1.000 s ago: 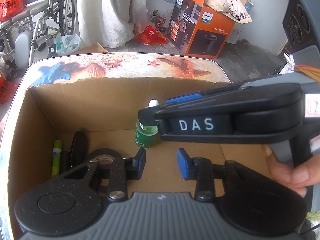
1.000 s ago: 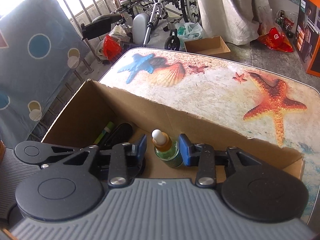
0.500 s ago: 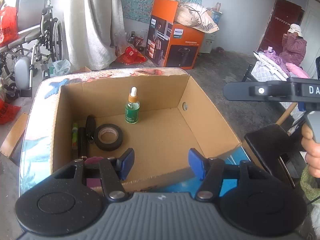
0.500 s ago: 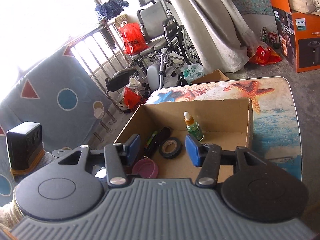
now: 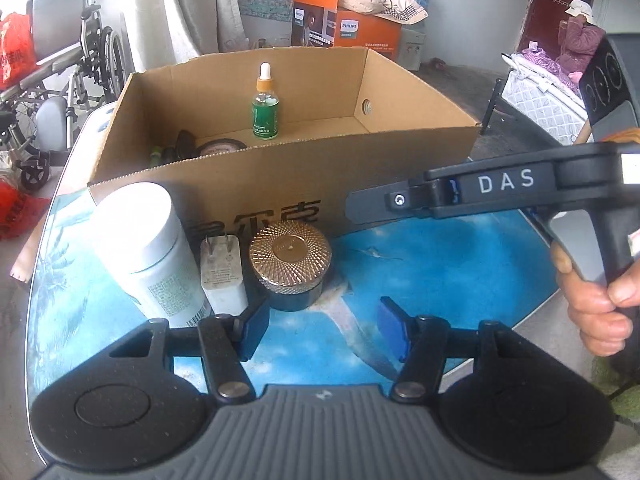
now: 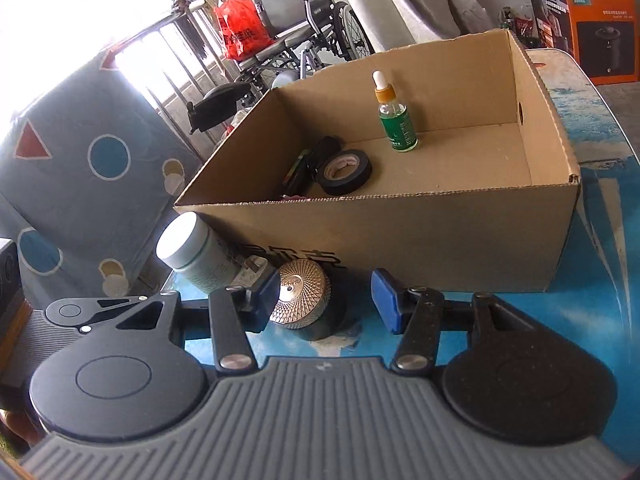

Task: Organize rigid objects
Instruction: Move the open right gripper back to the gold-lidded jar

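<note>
A cardboard box stands on the table. Inside it a green dropper bottle stands upright, with a black tape roll and dark items beside it. In front of the box sit a white bottle, a white plug adapter and a gold-lidded jar. My left gripper is open and empty, just short of the jar. My right gripper is open, with the jar between its fingers but untouched; it also shows side-on in the left wrist view.
The table top is blue with a sea print. A wheelchair and a red bag stand behind the box. An orange Philips carton sits at the back. A patterned blue cloth hangs at the left.
The right gripper has let go of the dropper bottle in the box. Both grippers have pulled back and dropped low in front of the box, near the jar.
</note>
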{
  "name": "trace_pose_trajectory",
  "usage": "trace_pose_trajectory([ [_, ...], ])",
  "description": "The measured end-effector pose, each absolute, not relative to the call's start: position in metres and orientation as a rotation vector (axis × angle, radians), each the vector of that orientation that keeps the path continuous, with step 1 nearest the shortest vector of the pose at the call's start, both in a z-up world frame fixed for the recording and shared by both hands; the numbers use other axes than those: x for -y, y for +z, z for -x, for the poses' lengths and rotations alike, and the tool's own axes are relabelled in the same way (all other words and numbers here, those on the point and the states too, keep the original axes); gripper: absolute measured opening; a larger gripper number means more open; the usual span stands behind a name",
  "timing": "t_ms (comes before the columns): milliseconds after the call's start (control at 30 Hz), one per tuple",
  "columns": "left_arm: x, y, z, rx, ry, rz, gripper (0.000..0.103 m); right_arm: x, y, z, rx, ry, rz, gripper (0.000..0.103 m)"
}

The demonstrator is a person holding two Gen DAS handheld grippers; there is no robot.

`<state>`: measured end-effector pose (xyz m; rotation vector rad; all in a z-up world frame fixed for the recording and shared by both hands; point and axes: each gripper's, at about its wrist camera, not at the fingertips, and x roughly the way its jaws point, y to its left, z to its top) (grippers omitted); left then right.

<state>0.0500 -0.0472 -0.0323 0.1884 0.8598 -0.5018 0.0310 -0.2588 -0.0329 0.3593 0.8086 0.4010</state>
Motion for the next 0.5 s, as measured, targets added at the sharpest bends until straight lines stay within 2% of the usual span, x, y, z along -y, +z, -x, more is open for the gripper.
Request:
trace_pose_trajectory([
  [133,0.058,-0.052,-0.053,-0.824,-0.458,-0.275,0.06,0.245,-0.049,-0.052,-0.846,0.422,-0.385,0.049],
  [500,0.06,-0.068,-0.069,-0.847,-0.456,-0.208,0.06,0.223,-0.066,-0.084,-0.924,0.497,-0.389,0.047],
])
